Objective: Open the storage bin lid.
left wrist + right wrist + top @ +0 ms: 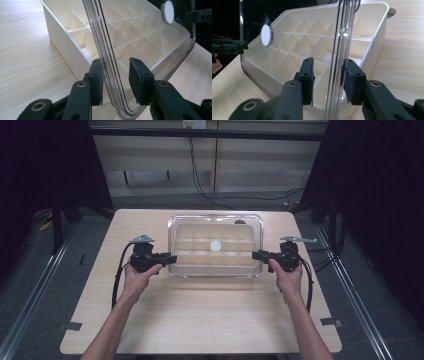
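A cream box point(62, 50) divided into several compartments stands mid-table, under a clear lid point(192, 222) with a white round disc point(215, 245) at its centre. My left gripper point(172, 259) is at the lid's left edge. In the left gripper view it point(115, 80) is open, with the lid rim point(110, 82) between the jaws and against one pad point(97, 82). My right gripper point(255, 254) is at the right edge. It point(327, 80) is open astride the rim point(335, 82), which lies against the other pad point(350, 82).
The wooden table point(200, 320) has bare room in front of the box and at both sides. A small dark object point(240, 222) lies just behind the box's far right corner. Cables point(200, 180) run over the floor beyond the table.
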`<state>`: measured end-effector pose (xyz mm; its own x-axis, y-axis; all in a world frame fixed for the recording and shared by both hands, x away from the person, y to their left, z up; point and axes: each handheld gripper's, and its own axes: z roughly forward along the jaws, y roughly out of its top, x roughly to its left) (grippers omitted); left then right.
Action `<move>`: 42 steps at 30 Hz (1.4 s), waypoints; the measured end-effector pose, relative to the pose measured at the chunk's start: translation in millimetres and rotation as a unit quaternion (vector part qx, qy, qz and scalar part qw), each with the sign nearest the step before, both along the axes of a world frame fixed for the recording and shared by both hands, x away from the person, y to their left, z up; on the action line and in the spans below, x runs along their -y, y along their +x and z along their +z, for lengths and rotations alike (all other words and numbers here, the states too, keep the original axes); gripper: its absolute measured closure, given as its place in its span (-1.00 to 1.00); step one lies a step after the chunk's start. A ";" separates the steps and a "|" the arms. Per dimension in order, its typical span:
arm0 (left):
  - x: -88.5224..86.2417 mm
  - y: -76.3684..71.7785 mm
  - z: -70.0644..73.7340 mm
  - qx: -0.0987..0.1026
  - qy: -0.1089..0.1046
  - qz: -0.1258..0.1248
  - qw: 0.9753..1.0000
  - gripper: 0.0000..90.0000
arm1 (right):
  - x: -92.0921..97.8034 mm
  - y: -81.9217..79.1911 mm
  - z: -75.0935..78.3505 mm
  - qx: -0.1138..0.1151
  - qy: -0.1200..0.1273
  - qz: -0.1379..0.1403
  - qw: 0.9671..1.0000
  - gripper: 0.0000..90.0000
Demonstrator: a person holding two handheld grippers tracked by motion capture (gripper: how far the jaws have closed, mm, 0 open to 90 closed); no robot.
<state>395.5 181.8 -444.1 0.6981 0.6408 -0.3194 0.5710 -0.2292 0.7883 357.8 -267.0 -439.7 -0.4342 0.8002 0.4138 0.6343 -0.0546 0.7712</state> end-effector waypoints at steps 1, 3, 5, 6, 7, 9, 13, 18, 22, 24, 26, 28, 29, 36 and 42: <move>-0.2 -0.7 0.2 -0.001 0.001 0.001 1.000 0.45 | -0.1 0.1 -0.3 0.000 0.002 0.000 1.000 0.42; -1.3 -2.1 1.4 0.001 0.003 -0.003 1.000 0.46 | -0.4 0.3 -0.5 0.002 0.004 0.000 1.000 0.42; -2.3 -3.9 2.4 0.004 0.001 -0.003 1.000 0.47 | -0.3 -1.1 0.3 0.003 0.007 0.001 1.000 0.44; -2.7 -4.9 3.1 0.003 -0.001 -0.001 1.000 0.48 | -0.3 -2.2 1.2 0.004 0.011 0.002 1.000 0.45; -3.8 -5.7 3.7 0.005 -0.001 -0.003 1.000 0.48 | -0.3 -3.8 2.5 0.005 0.014 0.001 1.000 0.46; -3.6 -9.3 7.1 0.010 0.004 -0.007 1.000 0.49 | 0.2 -6.8 4.5 0.010 0.017 0.004 1.000 0.47; -4.7 -14.8 13.2 0.020 -0.003 -0.004 1.000 0.52 | 0.7 -10.1 6.6 0.013 0.019 0.004 1.000 0.47; -7.7 -18.1 16.4 0.024 -0.009 -0.003 1.000 0.54 | -1.0 -10.6 4.4 0.009 0.016 0.006 1.000 0.46; -10.0 -20.2 15.4 0.024 -0.010 -0.001 1.000 0.55 | -3.4 -11.1 4.3 0.011 0.013 0.008 1.000 0.46; -11.3 -21.3 15.7 0.024 -0.013 0.001 1.000 0.56 | -4.5 -12.0 4.5 0.010 0.012 0.009 1.000 0.46; -13.3 -22.4 16.3 0.021 -0.019 -0.001 1.000 0.57 | -5.1 -12.7 4.5 0.012 0.010 0.011 1.000 0.46; -13.0 -24.2 17.2 0.023 -0.017 0.000 1.000 0.57 | -5.5 -14.0 5.3 0.010 0.013 0.011 1.000 0.46; -12.9 -24.7 17.5 0.025 -0.015 0.000 1.000 0.57 | -6.0 -14.6 5.9 0.011 0.011 0.012 1.000 0.46; -10.3 -29.3 19.5 0.024 -0.008 -0.005 1.000 0.57 | -4.4 -20.5 8.9 0.012 0.009 0.010 1.000 0.46; -10.3 -33.8 22.6 0.025 -0.002 -0.003 1.000 0.57 | -5.3 -26.4 9.9 0.011 0.006 0.006 1.000 0.46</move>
<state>361.8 192.1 -421.5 0.7171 0.6356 -0.2859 0.5291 -0.2294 0.8170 331.4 -261.6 -429.8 -0.4525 0.7901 0.4135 0.6186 -0.0559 0.7837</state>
